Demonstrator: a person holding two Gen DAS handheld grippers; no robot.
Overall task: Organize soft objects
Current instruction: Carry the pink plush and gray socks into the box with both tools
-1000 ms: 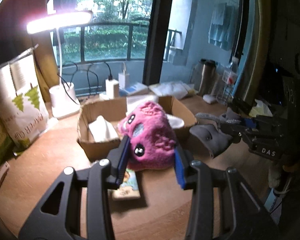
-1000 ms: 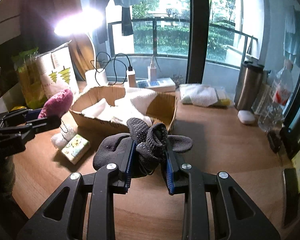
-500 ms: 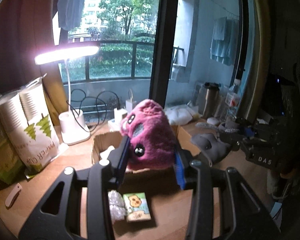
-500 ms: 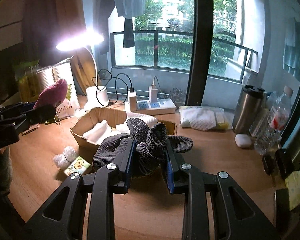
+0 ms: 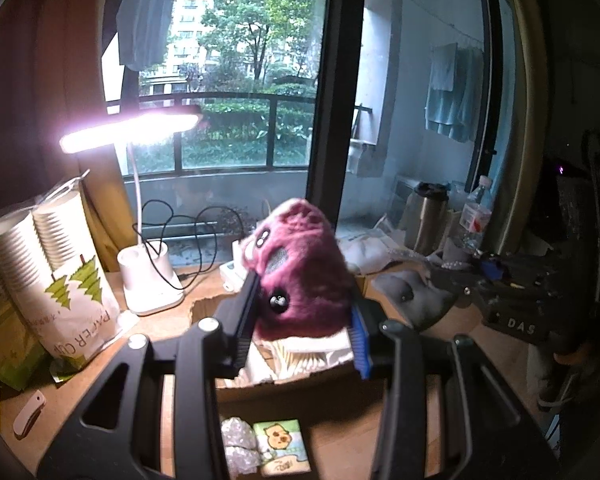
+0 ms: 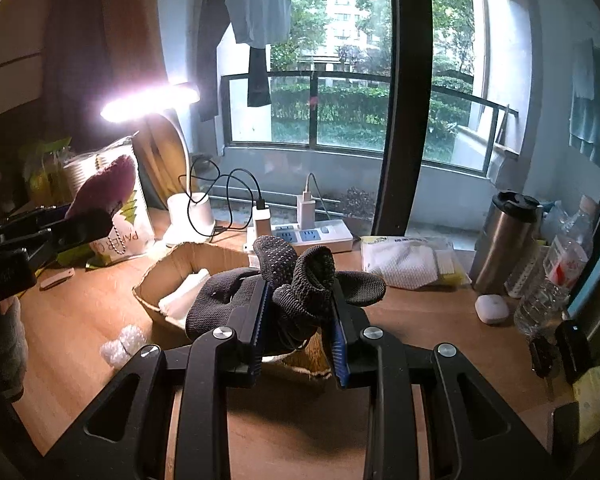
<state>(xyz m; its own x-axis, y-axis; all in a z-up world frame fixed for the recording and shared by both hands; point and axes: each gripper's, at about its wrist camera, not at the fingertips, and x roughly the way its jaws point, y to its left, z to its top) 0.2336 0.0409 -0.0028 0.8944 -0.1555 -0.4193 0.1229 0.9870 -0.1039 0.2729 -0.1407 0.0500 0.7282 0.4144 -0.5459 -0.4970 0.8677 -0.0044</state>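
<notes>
Both my jaws are clamped: left gripper point(image 5: 302, 322) holds the fuzzy magenta plush toy point(image 5: 300, 268), right gripper point(image 6: 298, 326) the dark knitted gloves point(image 6: 300, 280), both lifted above the open cardboard box point(image 6: 168, 276) for dropping in, I reckon.

box point(image 6: 168, 280) on desk point(image 6: 420, 320); lamp point(image 6: 190, 216) behind box; bottles point(image 6: 508, 236) right; packet point(image 5: 282, 446) before box

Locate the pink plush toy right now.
The pink plush toy sits clamped in the left gripper, held above the cardboard box; the right wrist view shows it far left.
</notes>
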